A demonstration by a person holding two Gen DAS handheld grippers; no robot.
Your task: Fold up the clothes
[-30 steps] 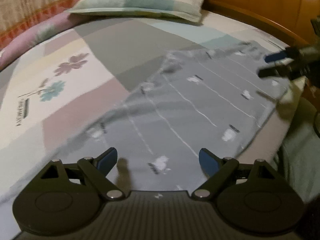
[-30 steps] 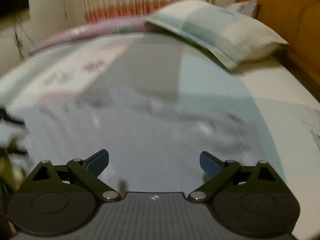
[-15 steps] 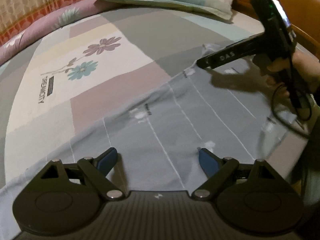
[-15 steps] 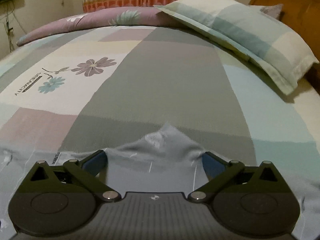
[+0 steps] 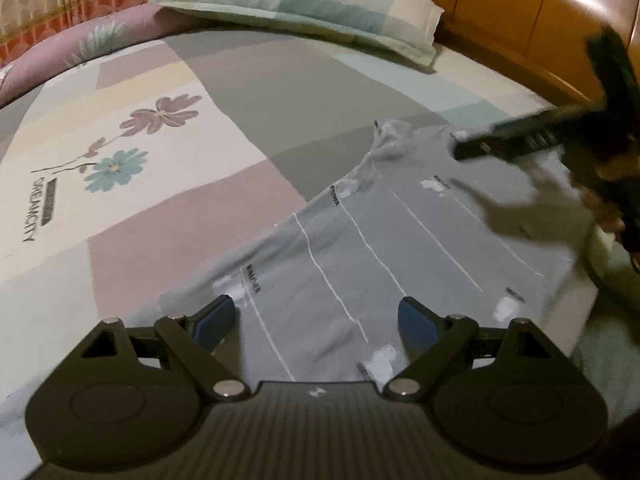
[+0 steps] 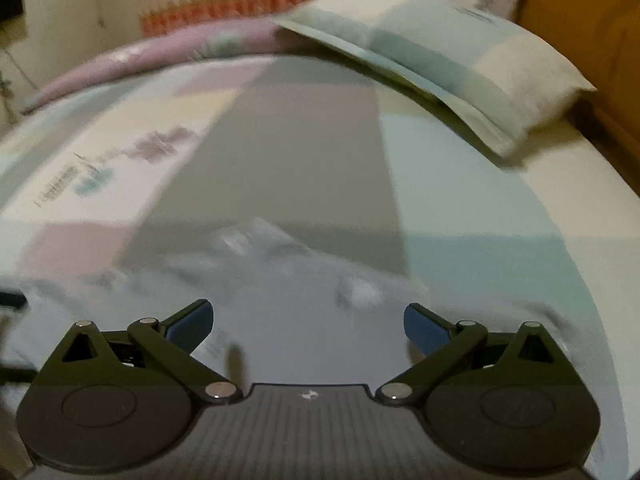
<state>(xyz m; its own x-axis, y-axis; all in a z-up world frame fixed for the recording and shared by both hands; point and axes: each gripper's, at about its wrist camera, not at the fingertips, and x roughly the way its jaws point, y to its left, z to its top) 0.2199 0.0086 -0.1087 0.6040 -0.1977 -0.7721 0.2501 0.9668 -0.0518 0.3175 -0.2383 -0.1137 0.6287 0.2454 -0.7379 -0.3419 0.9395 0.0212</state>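
Shirt (image 5: 400, 240) lies flat on bed (image 5: 160, 200) beneath both wide-spread jaws.

A grey garment (image 5: 400, 240) with thin white stripes and scattered white patches with small dark lettering lies spread flat on the bed, filling the lower centre and right of the left wrist view. One narrow end bunches into a small raised peak at the upper right of centre. In the right wrist view the same cloth (image 6: 300, 320) is blurred, covering the lower half of the frame.
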